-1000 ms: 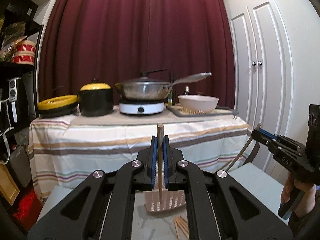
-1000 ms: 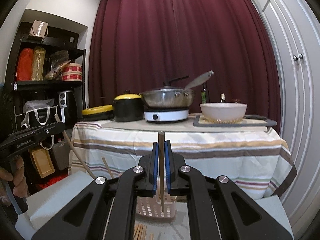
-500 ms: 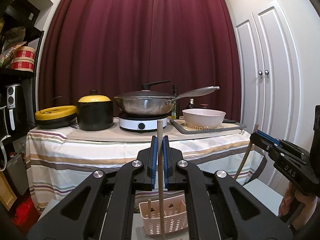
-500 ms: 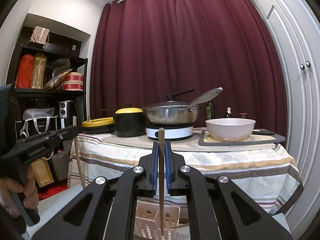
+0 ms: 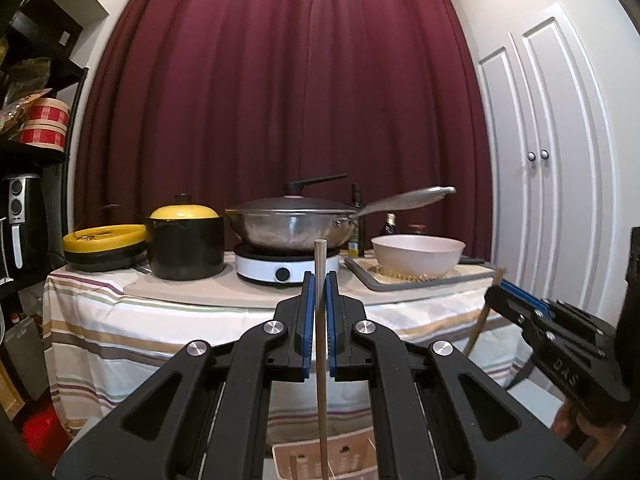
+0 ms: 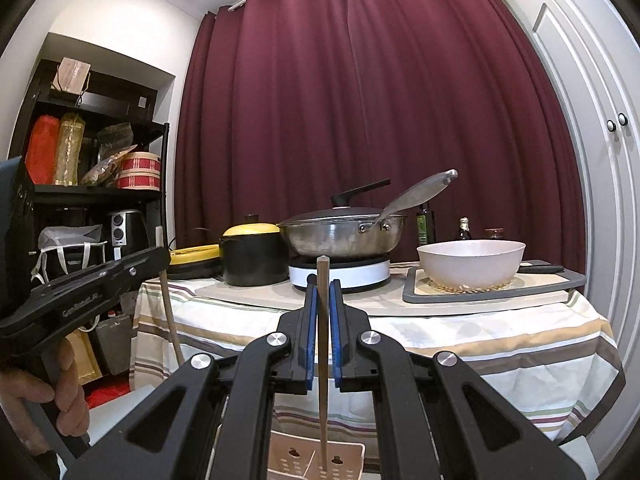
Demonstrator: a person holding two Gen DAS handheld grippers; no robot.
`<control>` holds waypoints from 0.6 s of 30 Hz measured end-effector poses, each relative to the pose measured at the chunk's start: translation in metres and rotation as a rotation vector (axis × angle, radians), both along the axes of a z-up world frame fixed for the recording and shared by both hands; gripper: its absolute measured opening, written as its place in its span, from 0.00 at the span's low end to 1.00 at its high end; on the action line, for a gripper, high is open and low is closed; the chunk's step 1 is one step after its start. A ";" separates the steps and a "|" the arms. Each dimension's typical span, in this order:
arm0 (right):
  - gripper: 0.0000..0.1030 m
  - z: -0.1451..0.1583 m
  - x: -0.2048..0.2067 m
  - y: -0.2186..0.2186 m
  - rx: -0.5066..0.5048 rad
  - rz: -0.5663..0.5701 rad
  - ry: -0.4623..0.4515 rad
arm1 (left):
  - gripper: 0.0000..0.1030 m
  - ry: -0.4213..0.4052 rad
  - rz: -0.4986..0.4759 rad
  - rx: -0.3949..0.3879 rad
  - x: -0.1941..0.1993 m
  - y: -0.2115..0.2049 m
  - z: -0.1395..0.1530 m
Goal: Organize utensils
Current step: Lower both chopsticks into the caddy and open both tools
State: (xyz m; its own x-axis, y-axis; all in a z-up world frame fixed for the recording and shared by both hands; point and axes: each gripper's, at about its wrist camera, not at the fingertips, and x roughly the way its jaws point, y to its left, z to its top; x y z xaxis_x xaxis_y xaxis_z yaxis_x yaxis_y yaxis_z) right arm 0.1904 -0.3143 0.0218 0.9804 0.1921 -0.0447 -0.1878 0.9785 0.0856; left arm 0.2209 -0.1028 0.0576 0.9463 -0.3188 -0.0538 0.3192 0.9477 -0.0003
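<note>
Gripping one chopstick each, the left gripper (image 5: 319,280) and right gripper (image 6: 323,284) are closed narrowly on the left chopstick (image 5: 320,360) and right chopstick (image 6: 322,360). Each stick is held upright, long axis vertical, lower tip pointed down over the near slotted basket (image 6: 316,458). Lowering is best done straight, with the tip centred over a compartment before the jaws are opened.

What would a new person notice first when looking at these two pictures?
First, a wooden chopstick standing upright between blue-padded jaws in the middle of each wrist view, its lower end over a pale slotted basket at the bottom edge. Behind, a dark red curtain hangs over a striped-cloth table bearing a steel wok.
</note>
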 end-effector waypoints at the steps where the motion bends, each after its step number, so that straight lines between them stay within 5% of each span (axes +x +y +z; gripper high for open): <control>1: 0.07 -0.002 0.002 0.002 -0.007 -0.003 -0.001 | 0.06 -0.003 0.004 -0.007 0.003 0.000 -0.001; 11: 0.07 -0.040 0.026 0.001 -0.012 -0.006 0.088 | 0.07 0.067 0.048 -0.012 0.040 -0.001 -0.045; 15: 0.14 -0.058 0.033 0.004 -0.021 0.002 0.148 | 0.42 0.112 0.058 -0.006 0.043 0.002 -0.061; 18: 0.24 -0.060 0.028 0.006 -0.028 0.000 0.152 | 0.53 0.115 0.046 0.004 0.034 0.004 -0.063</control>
